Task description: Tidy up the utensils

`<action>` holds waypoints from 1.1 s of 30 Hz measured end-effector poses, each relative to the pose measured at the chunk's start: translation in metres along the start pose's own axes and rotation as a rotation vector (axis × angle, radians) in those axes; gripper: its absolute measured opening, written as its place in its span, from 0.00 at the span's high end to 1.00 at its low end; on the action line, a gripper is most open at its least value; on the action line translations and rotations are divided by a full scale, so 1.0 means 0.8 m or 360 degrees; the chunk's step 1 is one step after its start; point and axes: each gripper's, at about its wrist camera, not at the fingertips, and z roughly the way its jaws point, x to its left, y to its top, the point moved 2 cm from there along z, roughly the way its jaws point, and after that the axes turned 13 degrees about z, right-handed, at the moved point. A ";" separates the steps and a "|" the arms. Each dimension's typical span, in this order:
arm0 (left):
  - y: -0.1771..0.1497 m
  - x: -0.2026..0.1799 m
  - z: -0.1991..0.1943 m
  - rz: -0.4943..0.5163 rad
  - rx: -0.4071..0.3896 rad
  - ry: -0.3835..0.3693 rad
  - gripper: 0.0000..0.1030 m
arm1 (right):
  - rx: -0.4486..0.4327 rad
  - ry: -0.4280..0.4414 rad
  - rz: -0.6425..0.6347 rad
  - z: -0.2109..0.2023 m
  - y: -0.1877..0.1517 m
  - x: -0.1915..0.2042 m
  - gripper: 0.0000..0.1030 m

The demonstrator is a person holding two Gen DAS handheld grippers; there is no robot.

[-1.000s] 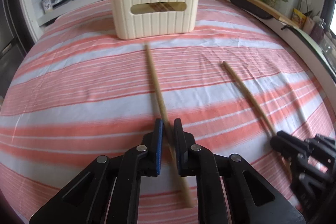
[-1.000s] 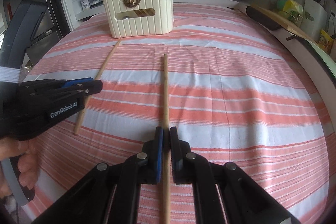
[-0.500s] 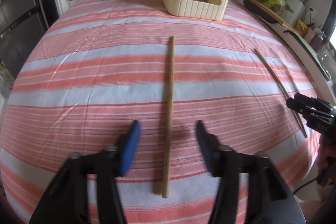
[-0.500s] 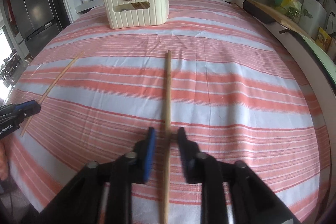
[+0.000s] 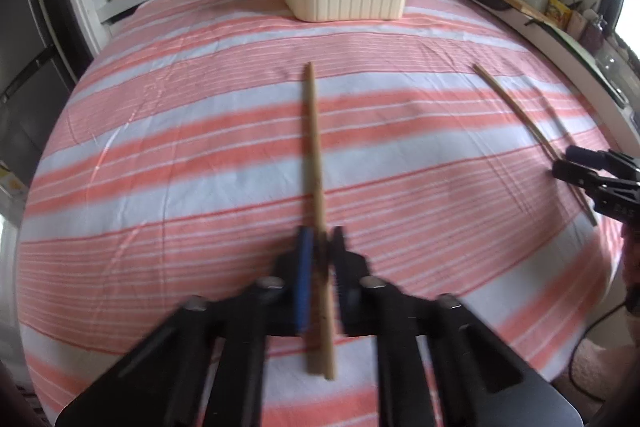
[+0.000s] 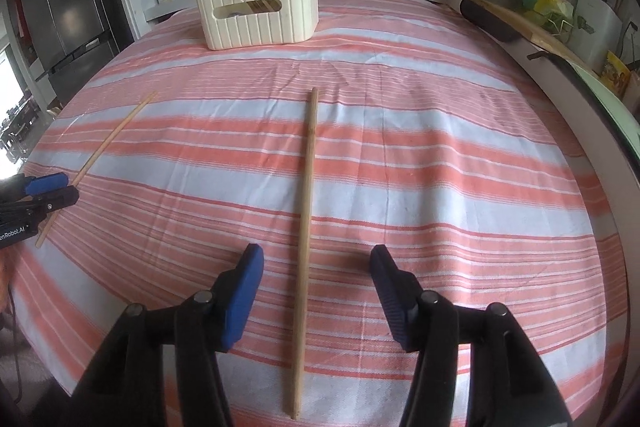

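Chopsticks are seen lying apart on the striped tablecloth [image 6: 440, 163], which fills both views. At twelve o'clock, well beyond both tools, the cream ribbed holder [image 6: 260, 15] stands upright with more sticks seen in it. The left gripper [image 5: 320, 259] is clamped on the left chopstick [image 5: 314, 155]: the stick runs from six o'clock between the pads up toward twelve o'clock, its far tip pointing at the holder. The right gripper [image 6: 316, 283] has just been opening and its jaws stand about half apart; the right chopstick [image 6: 306, 187] is lying flat on the cloth between them, touched by neither pad, running from six to twelve o'clock.
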 end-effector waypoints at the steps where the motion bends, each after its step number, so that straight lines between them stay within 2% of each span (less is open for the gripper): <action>1: -0.002 -0.002 -0.002 -0.0020 -0.0005 -0.0011 0.95 | -0.0002 -0.0004 0.0007 0.000 0.000 -0.001 0.45; 4: -0.009 -0.008 -0.007 -0.0142 -0.0017 -0.0087 0.95 | -0.0011 -0.0017 0.0016 -0.001 0.000 -0.002 0.56; 8: -0.014 -0.024 -0.012 -0.0207 -0.0015 -0.0153 0.92 | 0.0018 0.0037 0.0055 -0.004 0.002 -0.007 0.56; 9: -0.013 -0.026 -0.013 -0.0207 -0.0015 -0.0173 0.83 | 0.0036 0.0049 0.0073 -0.005 0.003 -0.010 0.56; 10: -0.011 -0.026 -0.014 -0.0210 -0.0011 -0.0202 0.69 | 0.0048 0.0053 0.0081 -0.005 0.004 -0.013 0.56; 11: -0.010 -0.026 -0.015 -0.0208 -0.0009 -0.0215 0.61 | 0.0059 0.0056 0.0085 -0.007 0.005 -0.015 0.56; 12: -0.007 -0.025 -0.017 -0.0199 -0.0011 -0.0219 0.48 | 0.0071 0.0058 0.0085 -0.007 0.007 -0.017 0.56; 13: -0.005 -0.024 -0.017 -0.0187 -0.0015 -0.0212 0.41 | 0.0093 0.0063 0.0075 -0.009 0.009 -0.019 0.56; 15: 0.005 -0.021 -0.018 -0.0135 -0.0014 -0.0194 0.39 | 0.0133 0.0078 0.0049 -0.011 0.013 -0.019 0.56; 18: 0.024 -0.014 -0.008 -0.0072 0.0029 -0.0246 0.32 | 0.0216 0.0103 -0.0008 -0.012 0.020 -0.015 0.54; 21: 0.040 -0.007 0.003 -0.0036 0.0047 -0.0248 0.32 | 0.0297 0.0117 -0.0057 -0.006 0.028 -0.006 0.54; 26: 0.070 0.002 0.028 0.0009 0.0071 -0.0227 0.32 | 0.0350 0.0126 -0.0095 0.008 0.047 0.007 0.54; 33: 0.100 0.002 0.073 0.0132 0.0178 -0.0127 0.40 | 0.0403 0.0056 -0.0126 0.056 0.083 0.019 0.54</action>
